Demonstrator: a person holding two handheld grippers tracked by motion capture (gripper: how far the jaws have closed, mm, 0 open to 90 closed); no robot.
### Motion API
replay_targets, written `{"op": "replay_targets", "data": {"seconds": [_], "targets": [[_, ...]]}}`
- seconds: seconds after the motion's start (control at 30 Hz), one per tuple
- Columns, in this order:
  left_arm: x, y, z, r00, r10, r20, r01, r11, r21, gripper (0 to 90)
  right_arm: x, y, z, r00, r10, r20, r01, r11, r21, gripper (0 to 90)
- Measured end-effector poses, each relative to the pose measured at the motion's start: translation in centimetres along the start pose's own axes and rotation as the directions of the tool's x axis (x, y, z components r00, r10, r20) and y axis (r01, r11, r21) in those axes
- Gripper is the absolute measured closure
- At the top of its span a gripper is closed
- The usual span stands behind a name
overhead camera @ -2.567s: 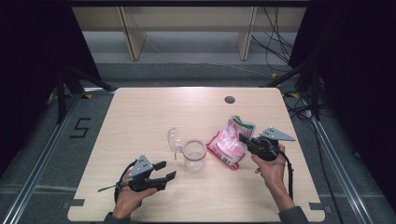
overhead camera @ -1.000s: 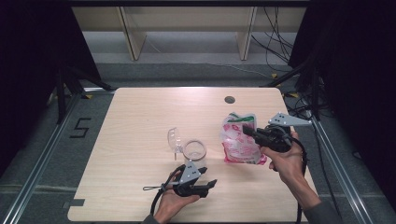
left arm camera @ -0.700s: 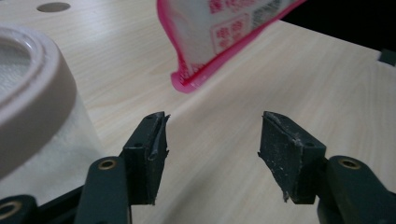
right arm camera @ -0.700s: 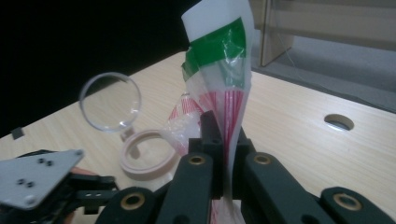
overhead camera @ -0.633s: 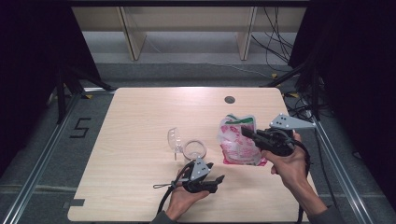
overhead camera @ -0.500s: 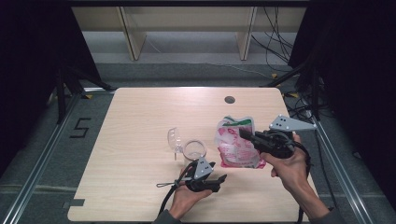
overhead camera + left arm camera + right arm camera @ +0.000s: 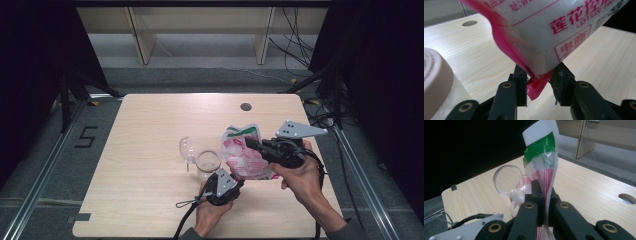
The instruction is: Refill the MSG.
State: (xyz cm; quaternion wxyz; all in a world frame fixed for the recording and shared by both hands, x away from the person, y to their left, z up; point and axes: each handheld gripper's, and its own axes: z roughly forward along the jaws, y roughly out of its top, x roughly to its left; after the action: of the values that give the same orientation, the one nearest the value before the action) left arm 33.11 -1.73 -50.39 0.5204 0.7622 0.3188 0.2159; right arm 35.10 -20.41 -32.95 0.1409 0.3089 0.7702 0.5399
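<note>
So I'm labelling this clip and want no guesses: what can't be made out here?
- Pouch: its lower corner is behind the left gripper in the high view; in the left gripper view the frame's top edge cuts off its upper part.
- Pouch print: too small in the high view.
- Jar: contents too small to tell in the high view; the left gripper view's edge crops it.
- Right gripper: the pouch hides its pad faces.

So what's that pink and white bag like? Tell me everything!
The bag is a soft plastic pouch, white with pink print, red Chinese characters and a green band near its top. It looks partly filled with something white. It hangs lifted off the table, beside the glass jar. The right gripper pinches its thin upper edge. The left gripper has just been closing around its pink bottom corner, which sits between the jaws.
</note>
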Motion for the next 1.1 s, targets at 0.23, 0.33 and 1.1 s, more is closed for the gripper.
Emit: {"op": "replay_targets", "data": {"seconds": [0.23, 0.33, 1.1], "targets": [[-0.4, -0.1, -0.1, 0.9980, -0.063, 0.006, 0.063, 0.9973, -0.038, 69.6, -0.3, 1.0, 0.9, 0.9993, -0.033, 0.019, 0.033, 0.999, -0.008, 90.0], [-0.4, -0.2, 0.1, 0.9924, -0.119, 0.029, 0.121, 0.9901, -0.071, 69.6, -0.1, 1.4, 1.7, 0.9995, -0.029, 0.016, 0.029, 0.999, -0.024, 90.0], [-0.3, -0.8, 1.8, 0.9609, -0.266, 0.075, 0.275, 0.9508, -0.143, 69.9, 1.0, 2.9, 6.2, 0.9972, -0.072, 0.020, 0.071, 0.995, 0.072, 90.0]]}}
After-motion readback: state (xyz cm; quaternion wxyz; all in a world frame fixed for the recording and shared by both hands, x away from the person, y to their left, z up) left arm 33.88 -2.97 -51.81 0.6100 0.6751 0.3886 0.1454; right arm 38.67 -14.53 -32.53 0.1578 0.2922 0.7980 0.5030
